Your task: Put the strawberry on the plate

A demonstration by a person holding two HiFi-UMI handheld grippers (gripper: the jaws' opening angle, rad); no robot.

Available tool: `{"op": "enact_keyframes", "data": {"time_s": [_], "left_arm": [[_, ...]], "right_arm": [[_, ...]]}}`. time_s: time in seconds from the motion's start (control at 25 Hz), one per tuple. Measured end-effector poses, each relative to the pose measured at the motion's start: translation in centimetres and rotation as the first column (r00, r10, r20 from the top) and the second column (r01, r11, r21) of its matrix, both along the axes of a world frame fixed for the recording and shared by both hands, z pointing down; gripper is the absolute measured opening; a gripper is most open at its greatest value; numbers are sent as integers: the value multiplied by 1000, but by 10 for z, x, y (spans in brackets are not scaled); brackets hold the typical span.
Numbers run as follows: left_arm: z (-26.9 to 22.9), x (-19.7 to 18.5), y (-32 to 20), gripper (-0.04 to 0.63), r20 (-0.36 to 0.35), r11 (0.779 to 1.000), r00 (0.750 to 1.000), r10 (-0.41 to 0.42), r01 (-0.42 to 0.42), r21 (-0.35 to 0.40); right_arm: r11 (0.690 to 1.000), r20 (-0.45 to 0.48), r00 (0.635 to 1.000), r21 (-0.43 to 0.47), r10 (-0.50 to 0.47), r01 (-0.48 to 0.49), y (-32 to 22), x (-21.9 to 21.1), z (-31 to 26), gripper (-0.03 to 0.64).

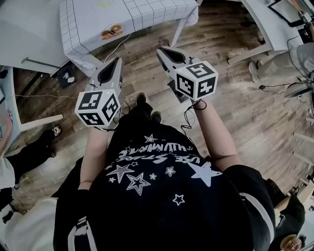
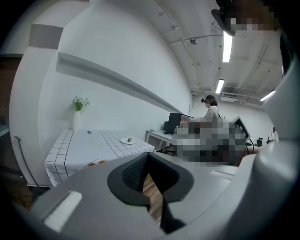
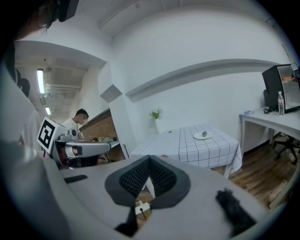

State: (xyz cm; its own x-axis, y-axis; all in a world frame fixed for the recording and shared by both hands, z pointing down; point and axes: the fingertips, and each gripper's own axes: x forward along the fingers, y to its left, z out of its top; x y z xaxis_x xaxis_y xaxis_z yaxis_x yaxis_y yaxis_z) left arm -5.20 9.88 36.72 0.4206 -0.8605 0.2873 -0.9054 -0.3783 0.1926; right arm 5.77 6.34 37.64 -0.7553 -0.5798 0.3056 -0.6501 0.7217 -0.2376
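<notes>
Left claw (image 1: 117, 61): closed, with its two tips pressed together. Nothing is in it. It is held up in the air over the floor.
Right claw (image 1: 160, 50): closed too, and empty. It is up in the air near the left claw.
Table (image 1: 147, 12): covered by a white cloth with thin dark squares. It stands ahead of both claws and well apart from them.
Plate (image 3: 202, 136): small, round and white. It lies flat on the table top, toward one side.
Strawberry (image 3: 204, 133): a tiny dark lump sits on the plate. It looks like the berry, but it is too small to be sure.
Vase (image 3: 156, 124): white, with green stems in it. It stands upright at the back of the table, by the wall.
Floor (image 1: 235, 112): brown wood boards.
Shirt (image 1: 162, 196): black with white stars, worn by the person who holds the claws.
</notes>
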Motion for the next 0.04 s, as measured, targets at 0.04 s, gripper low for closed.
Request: {"op": "enact_keyframes", "data": {"time_s": [0.04], "left_arm": [[-1, 1, 3, 9, 2, 1000, 1000, 2, -2, 3]], "right_arm": [[1000, 3, 1000, -1, -2, 2, 4, 0, 0, 14]]}}
